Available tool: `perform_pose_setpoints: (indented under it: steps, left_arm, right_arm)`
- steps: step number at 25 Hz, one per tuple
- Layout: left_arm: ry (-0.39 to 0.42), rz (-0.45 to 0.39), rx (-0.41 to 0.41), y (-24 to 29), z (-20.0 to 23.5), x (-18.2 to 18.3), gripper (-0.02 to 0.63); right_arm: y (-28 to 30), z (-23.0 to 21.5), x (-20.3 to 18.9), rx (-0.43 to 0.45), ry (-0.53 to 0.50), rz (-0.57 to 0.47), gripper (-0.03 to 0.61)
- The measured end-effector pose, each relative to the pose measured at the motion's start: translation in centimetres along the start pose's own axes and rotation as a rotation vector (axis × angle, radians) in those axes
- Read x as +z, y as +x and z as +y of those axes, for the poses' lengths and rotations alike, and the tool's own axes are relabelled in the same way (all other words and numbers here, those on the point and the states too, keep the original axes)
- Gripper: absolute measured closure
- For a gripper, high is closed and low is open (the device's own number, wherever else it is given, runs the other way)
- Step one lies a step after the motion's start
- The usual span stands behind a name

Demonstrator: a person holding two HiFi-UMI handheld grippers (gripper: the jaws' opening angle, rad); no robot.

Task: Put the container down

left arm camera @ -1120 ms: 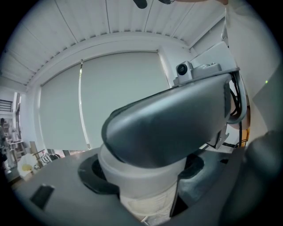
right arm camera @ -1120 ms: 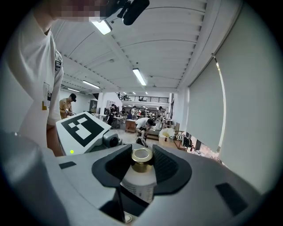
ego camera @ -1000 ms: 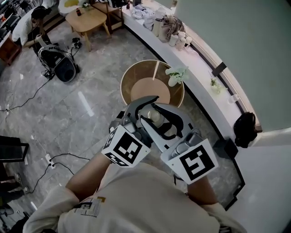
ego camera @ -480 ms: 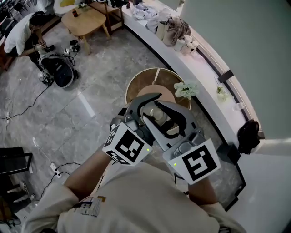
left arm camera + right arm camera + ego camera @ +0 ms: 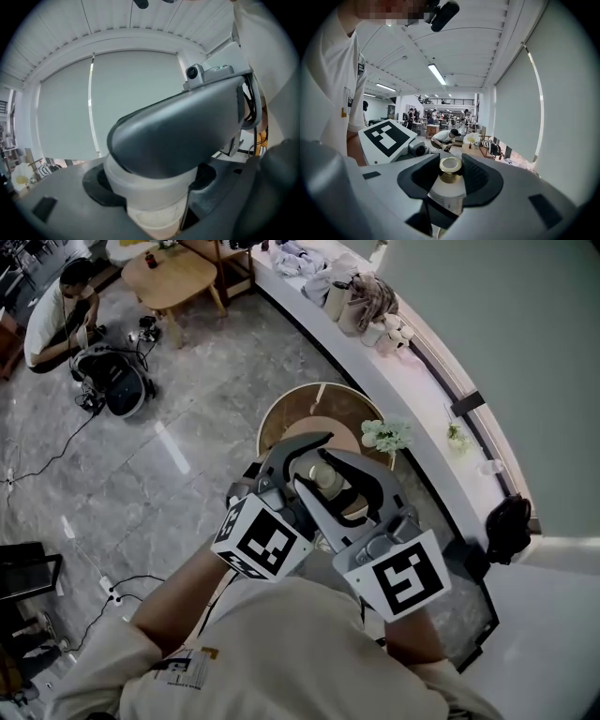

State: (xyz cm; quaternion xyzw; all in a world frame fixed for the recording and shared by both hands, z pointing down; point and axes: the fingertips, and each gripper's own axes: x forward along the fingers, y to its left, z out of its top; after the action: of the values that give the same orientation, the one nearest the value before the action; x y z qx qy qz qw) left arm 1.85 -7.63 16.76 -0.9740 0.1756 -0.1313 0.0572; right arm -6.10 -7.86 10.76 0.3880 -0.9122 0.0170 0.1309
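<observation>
A whitish container (image 5: 324,478) with a gold cap is held between both grippers in front of my chest, above the near side of a round wooden table (image 5: 275,414). My left gripper (image 5: 298,465) is shut on the container (image 5: 150,197), whose frosted upper part and cream lower part fill the gap between its jaws. The right gripper's grey jaw crosses over the container in the left gripper view. My right gripper (image 5: 342,486) is shut on the container (image 5: 447,187), with dark pads either side of the gold cap. The container's underside is hidden.
A vase of white flowers (image 5: 386,435) stands at the round table's right edge. A long white ledge (image 5: 427,381) curves along the right. Far left, a crouching person (image 5: 56,306), a black bag (image 5: 120,382), a low wooden table (image 5: 173,277) and floor cables (image 5: 122,587).
Both grippers moved forward together with the container still held. The round table and the flowers now lie closer beneath them.
</observation>
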Motion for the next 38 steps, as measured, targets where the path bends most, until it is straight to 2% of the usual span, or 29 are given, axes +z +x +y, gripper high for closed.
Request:
perform_pose_setpoints:
  steps: [15,22,31,38]
  left_arm:
    - [-0.051,0.037,0.06,5.2,0.9,-2.6,0.265]
    - [-0.042,0.0,0.102,7.7,3.0,-5.1,0.265]
    - [-0.012,-0.032,0.158,11.3,8.4,-10.8,0.265]
    - [0.005,-0.016,0.171,14.7,11.0,-17.2,0.265]
  right_arm:
    - [0.1,-4.2,-4.1,0.087,0.021,0.036,0.436]
    - [2.2,-6.3,-6.8,0.119,-0.018,0.049,0.436]
    - [7.8,-10.1,-12.4,0.14,-0.075,0.079,0.436]
    - [11.8,-12.8,-18.2,0.139,-0.051,0.068,0.435]
